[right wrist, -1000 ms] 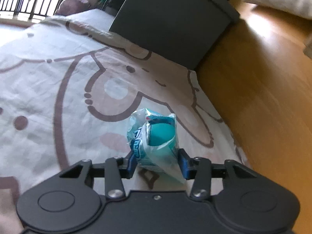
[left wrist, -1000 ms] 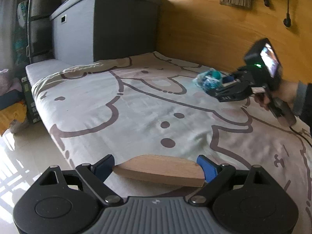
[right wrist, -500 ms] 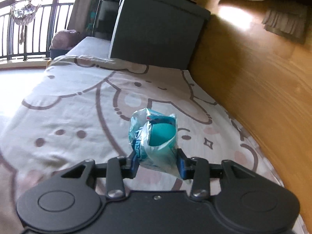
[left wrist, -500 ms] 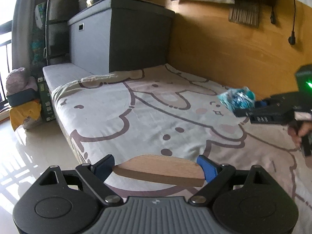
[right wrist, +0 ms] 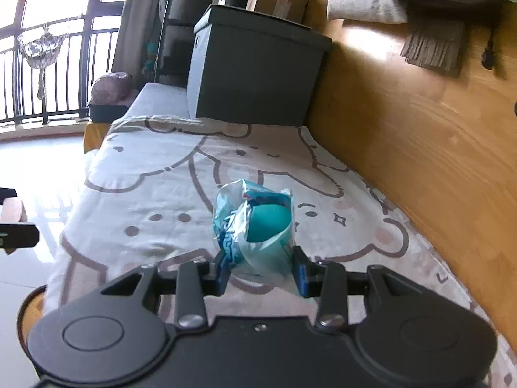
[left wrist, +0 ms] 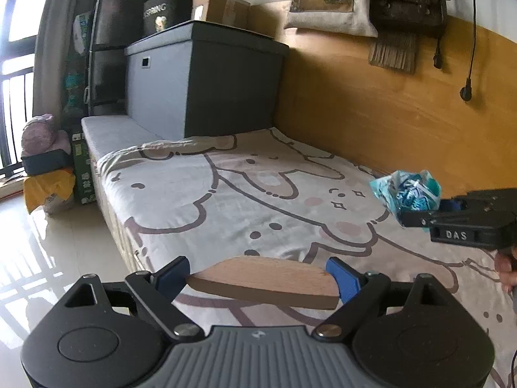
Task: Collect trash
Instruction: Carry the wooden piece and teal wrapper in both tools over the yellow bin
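Observation:
A crumpled teal and white plastic wrapper [right wrist: 255, 226] hangs above the bed, with my right gripper [right wrist: 260, 273] shut on its lower part. The left wrist view shows the same wrapper [left wrist: 407, 194] at the right edge, held out by the right gripper [left wrist: 452, 216] over the bedsheet. My left gripper [left wrist: 258, 278] is shut on a flat wooden piece [left wrist: 265, 283] with a curved top edge, clamped between the blue pads and held above the bed's near corner. In the right wrist view the left gripper's tip [right wrist: 13, 226] shows at the far left.
A bed with a cartoon-print sheet [left wrist: 245, 200] fills the middle. A dark grey storage box [left wrist: 206, 77] stands at its far end under a cardboard box [left wrist: 223, 8]. A wooden wall panel [left wrist: 387, 119] runs along the right; shiny floor tiles [left wrist: 48, 258] lie left.
Both grippers have risen and pulled back from the bed, each keeping its grip. The wrapper has lifted off the sheet and both views now take in more of the room.

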The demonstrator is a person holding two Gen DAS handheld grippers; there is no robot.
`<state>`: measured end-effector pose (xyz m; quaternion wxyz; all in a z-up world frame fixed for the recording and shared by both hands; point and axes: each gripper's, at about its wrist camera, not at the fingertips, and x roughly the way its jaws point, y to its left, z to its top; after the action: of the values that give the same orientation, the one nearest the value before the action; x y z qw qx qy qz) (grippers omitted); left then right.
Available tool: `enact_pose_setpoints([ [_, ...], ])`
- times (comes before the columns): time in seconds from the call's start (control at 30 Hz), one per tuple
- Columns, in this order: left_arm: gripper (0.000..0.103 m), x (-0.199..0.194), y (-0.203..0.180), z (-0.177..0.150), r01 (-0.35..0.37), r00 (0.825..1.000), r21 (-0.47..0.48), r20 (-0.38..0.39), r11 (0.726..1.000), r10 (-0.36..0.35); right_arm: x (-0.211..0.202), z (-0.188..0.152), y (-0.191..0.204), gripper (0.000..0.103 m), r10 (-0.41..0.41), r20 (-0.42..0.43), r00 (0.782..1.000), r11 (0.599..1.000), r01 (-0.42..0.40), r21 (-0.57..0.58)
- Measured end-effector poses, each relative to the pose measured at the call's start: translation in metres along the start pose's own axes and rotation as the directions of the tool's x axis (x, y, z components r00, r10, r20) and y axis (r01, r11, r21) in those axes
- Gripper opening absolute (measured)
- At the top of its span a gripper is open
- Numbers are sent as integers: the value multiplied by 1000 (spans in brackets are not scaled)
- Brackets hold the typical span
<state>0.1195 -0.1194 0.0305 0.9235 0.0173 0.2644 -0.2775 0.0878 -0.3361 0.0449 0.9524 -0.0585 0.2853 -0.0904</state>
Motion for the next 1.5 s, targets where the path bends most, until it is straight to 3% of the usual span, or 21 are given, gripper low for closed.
enact_pose_setpoints([
  [0.33, 91, -30, 6, -11, -65, 998, -43, 1, 997, 65, -34, -18, 24, 40, 47, 3, 999, 995, -47, 93],
  [0.77, 91, -55, 27, -29, -178, 984, -102, -17, 979, 177, -45, -19, 66, 40, 117, 6, 993, 987, -117, 109],
  [1.2, 91, -76, 90, -56, -323, 947, -212, -76, 923, 313, -25, -14, 132, 40, 238, -37, 971, 968, -234, 85],
  [1.5, 91, -81, 134, -79, -403, 915, -273, -136, 874, 380, -3, 0, 197, 40, 328, -69, 942, 945, -327, 25],
])
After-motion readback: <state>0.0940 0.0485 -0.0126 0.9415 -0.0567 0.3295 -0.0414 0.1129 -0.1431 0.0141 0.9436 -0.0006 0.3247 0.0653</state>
